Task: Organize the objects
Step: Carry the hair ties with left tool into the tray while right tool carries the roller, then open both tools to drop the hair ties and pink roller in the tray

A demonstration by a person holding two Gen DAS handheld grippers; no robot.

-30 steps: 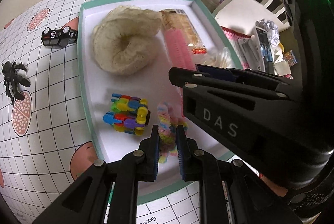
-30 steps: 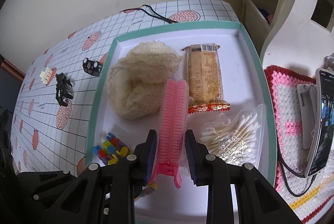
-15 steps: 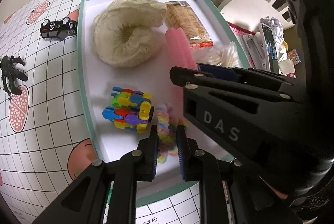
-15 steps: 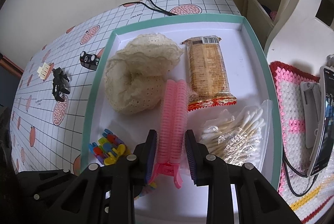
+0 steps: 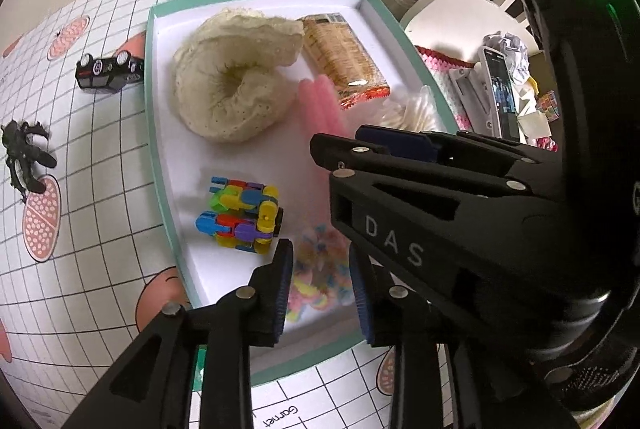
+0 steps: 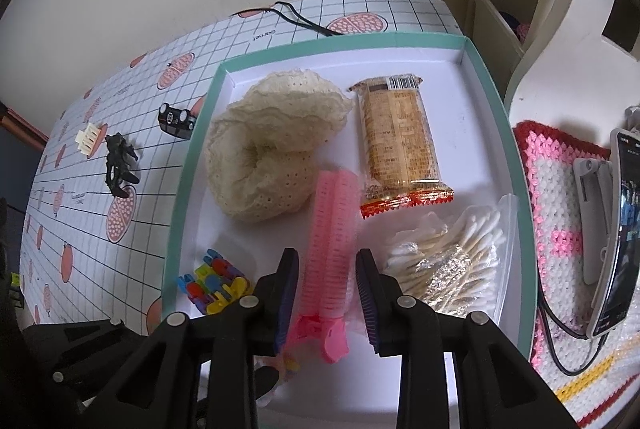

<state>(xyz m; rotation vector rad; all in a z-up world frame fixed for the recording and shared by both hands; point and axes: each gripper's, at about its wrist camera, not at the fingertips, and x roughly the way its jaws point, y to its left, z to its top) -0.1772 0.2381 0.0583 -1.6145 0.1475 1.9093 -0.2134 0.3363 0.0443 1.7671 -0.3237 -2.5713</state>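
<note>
Both grippers hang over the teal-rimmed white tray (image 6: 176, 189): the left gripper (image 5: 320, 281) has its fingers spread apart around a blurred pastel scrunchie (image 5: 320, 277) at the tray's near edge, not pressing it, and the right gripper (image 6: 326, 289) stands released on either side of a pink hair clip (image 6: 332, 229) with ribbed, roller-like sides and a glossy pink hinge end. Beside them in the tray lie a cream lace cap (image 6: 272, 157), a wrapped biscuit pack (image 6: 400, 145), a bag of cotton swabs (image 6: 452, 257) and a bright multicoloured block toy (image 5: 244, 215).
</note>
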